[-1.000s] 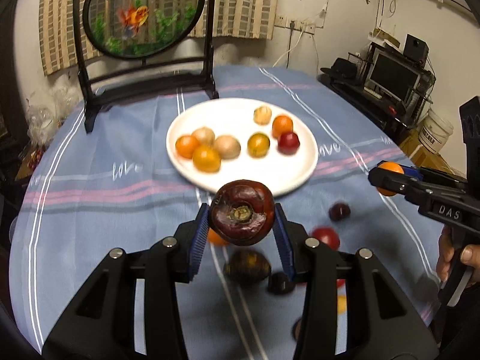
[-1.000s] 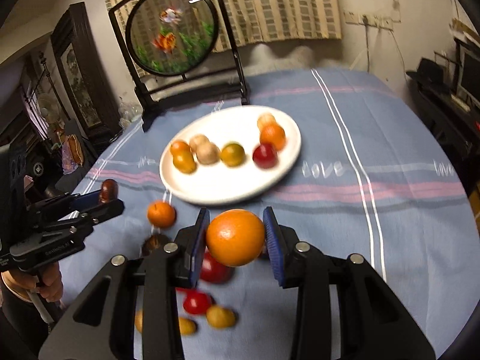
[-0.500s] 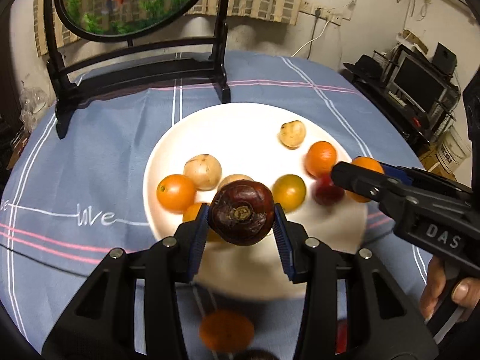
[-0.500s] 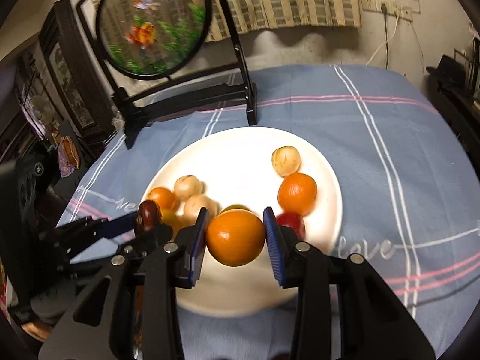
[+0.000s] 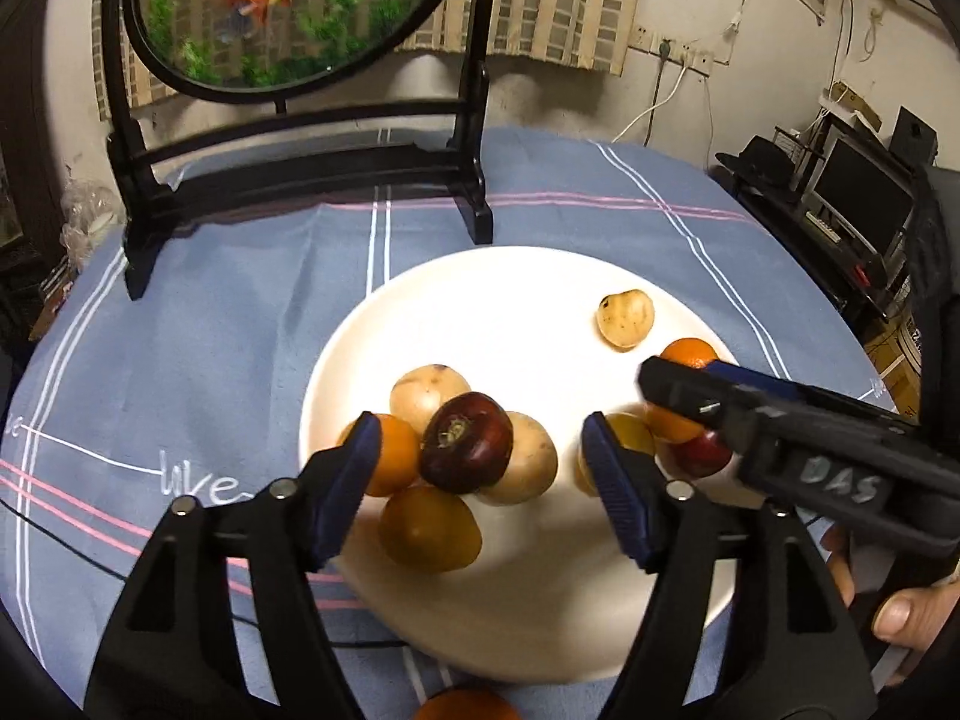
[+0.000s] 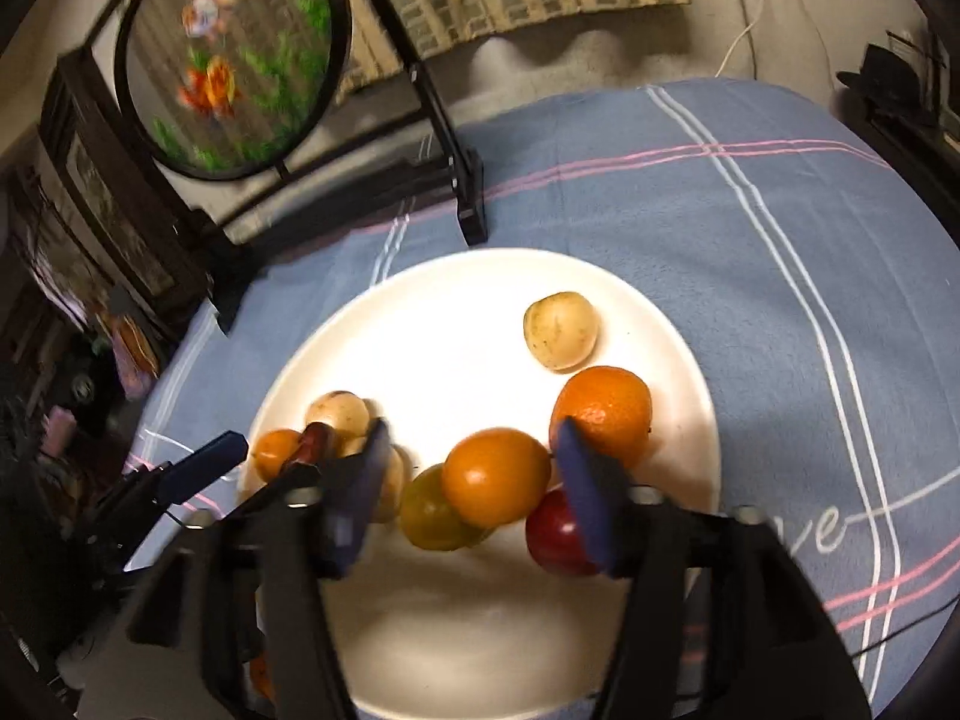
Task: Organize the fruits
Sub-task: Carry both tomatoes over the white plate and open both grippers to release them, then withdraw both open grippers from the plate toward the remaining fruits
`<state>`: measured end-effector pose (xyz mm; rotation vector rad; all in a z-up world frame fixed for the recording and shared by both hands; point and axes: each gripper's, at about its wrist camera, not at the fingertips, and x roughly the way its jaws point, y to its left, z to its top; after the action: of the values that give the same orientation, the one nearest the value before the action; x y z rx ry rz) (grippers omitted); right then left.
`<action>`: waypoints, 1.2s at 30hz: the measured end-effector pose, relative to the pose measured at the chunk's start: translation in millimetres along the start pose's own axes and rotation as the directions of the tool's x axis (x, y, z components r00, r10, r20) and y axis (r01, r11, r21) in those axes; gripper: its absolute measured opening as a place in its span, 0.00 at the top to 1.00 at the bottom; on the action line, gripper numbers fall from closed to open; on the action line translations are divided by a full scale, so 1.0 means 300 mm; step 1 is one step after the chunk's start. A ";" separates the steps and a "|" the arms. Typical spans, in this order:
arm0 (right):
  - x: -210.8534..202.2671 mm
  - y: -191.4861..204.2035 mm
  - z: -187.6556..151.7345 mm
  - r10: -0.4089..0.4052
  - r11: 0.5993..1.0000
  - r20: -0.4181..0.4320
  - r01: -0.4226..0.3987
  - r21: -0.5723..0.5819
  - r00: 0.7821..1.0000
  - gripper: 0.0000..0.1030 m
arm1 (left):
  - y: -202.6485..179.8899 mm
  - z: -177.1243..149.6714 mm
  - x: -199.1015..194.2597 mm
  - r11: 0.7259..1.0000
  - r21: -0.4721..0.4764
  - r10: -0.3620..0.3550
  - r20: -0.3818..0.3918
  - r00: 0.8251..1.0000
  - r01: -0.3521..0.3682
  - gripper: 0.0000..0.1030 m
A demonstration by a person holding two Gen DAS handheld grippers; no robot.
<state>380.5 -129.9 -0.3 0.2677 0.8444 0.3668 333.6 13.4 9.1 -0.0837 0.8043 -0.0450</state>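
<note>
Fruits: dark maroon fruit (image 5: 467,450) + orange fruit (image 6: 495,485) are the two between the tongs; rest sit on white plate (image 5: 510,312) or off it.
Left tongs (image 5: 480,486): jaws opening, pads wide apart, clear of the maroon fruit on both sides; not gripping it.
Maroon fruit: between left pads, nearer the 9 o'clock pad; lies over a cluster w/ pale tan fruit (image 5: 427,393) at its 11 o'clock, 2nd tan fruit (image 5: 525,468) at 3 o'clock, small orange (image 5: 393,453) at 9 o'clock, amber fruit (image 5: 429,528) at 6 o'clock.
Right tongs (image 6: 468,492): jaws opening, pads apart; orange fruit between them, gap on 9 o'clock side; 3 o'clock pad v. close, can't tell if touching. Blurred frame.
Orange fruit: over plate's near half, overlapping yellow-green fruit (image 6: 435,510) at its 7 o'clock; red fruit (image 6: 555,534) at 4 o'clock, partly behind right pad.
Other plate fruit: big orange (image 6: 603,411) at 3 o'clock edge; lone tan fruit (image 6: 561,330) at 1 o'clock, apart from cluster.
Plate: white, round, on blue striped cloth (image 5: 198,360) covering the surface.
Off plate: one orange (image 5: 465,705) on cloth at 6 o'clock, cut by frame edge.
Behind plate: round goldfish panel on black stand (image 5: 468,180) at 11–12 o'clock.
Person: fingers (image 5: 912,615) on right tool's handle, 4 o'clock in left view.
</note>
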 end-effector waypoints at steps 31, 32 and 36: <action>-0.529 -0.071 -0.642 -0.002 0.999 0.014 0.003 -0.043 1.000 0.08 | 0.008 -0.577 -0.486 1.000 0.001 -0.005 -0.023 1.000 0.005 0.09; -0.537 -0.068 -0.650 -0.008 0.999 0.017 0.008 -0.048 1.000 0.08 | 0.009 -0.591 -0.489 1.000 -0.007 -0.004 -0.026 1.000 0.004 0.09; -0.563 -0.075 -0.672 -0.003 0.999 0.033 0.004 -0.043 0.999 0.08 | 0.008 -0.634 -0.497 1.000 -0.019 -0.014 -0.051 0.999 0.013 0.09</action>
<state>128.0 -203.6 -22.8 0.2318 0.8035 0.3759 93.1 15.4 -15.6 -0.1065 0.8554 -0.0528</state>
